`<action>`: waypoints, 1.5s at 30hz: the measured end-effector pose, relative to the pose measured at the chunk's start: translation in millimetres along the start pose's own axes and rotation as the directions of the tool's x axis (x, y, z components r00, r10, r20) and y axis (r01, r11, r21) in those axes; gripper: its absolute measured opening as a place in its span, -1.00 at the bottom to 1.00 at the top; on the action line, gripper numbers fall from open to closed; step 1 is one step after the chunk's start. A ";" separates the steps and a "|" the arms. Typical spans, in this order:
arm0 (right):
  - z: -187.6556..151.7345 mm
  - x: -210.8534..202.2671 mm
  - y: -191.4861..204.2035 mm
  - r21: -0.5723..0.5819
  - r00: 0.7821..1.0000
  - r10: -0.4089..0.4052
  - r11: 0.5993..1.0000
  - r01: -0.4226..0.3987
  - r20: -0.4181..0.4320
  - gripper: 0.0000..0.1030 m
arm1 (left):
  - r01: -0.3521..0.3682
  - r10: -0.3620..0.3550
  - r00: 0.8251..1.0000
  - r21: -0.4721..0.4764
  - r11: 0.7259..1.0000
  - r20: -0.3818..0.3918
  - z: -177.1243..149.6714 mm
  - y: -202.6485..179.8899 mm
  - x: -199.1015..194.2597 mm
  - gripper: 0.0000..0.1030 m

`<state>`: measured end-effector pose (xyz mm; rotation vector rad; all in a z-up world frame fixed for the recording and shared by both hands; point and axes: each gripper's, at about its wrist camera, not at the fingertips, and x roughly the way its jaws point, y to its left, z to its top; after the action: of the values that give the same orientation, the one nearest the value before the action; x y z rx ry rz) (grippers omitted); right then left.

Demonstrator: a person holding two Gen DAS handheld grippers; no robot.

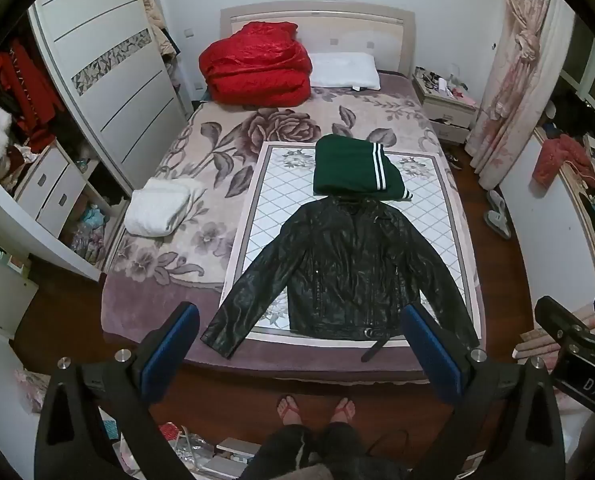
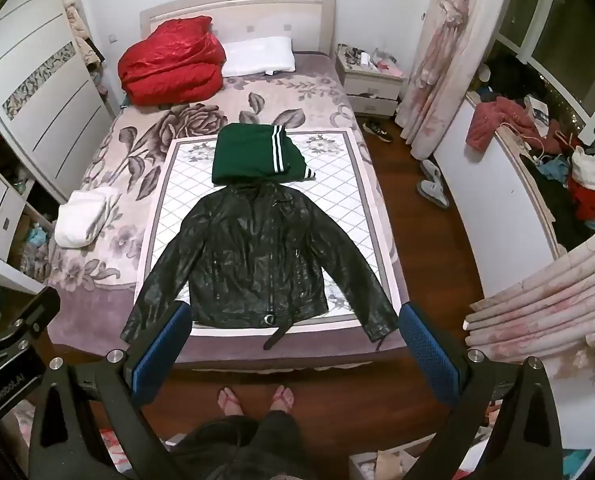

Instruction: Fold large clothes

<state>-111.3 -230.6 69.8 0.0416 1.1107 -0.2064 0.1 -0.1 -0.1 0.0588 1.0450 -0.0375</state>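
A black leather jacket (image 1: 345, 268) lies flat, front up, sleeves spread, on a white quilted mat (image 1: 265, 200) on the bed; it also shows in the right wrist view (image 2: 253, 256). Its belt strap (image 2: 275, 336) hangs over the bed's near edge. A folded green garment (image 1: 353, 168) with white stripes lies behind its collar. My left gripper (image 1: 301, 320) is open and empty, held high above the foot of the bed. My right gripper (image 2: 293, 320) is open and empty, beside it at the same height.
A red quilt (image 1: 257, 68) and white pillow (image 1: 345, 70) lie at the headboard. A folded white garment (image 1: 161, 208) lies on the bed's left. A wardrobe (image 1: 109, 80) stands left, a nightstand (image 1: 445, 108) and curtains (image 2: 545, 320) right. My feet (image 1: 317, 408) stand on the wooden floor.
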 end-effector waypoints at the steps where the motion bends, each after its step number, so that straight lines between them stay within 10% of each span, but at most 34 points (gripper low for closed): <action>1: 0.1 -0.1 0.1 0.001 1.000 -0.001 1.000 0.001 0.002 1.00 | 0.003 -0.003 1.000 -0.003 1.000 0.002 -0.1 0.2 -0.1 1.00; 45: 3.1 -16.7 11.9 -0.005 1.000 -0.015 1.000 0.015 0.018 1.00 | 0.002 -0.002 1.000 -0.002 1.000 0.021 12.8 -6.1 -12.4 1.00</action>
<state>-113.5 -216.9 85.3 0.0265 1.0936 -0.2172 4.6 -7.0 16.8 0.0554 1.0246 -0.0392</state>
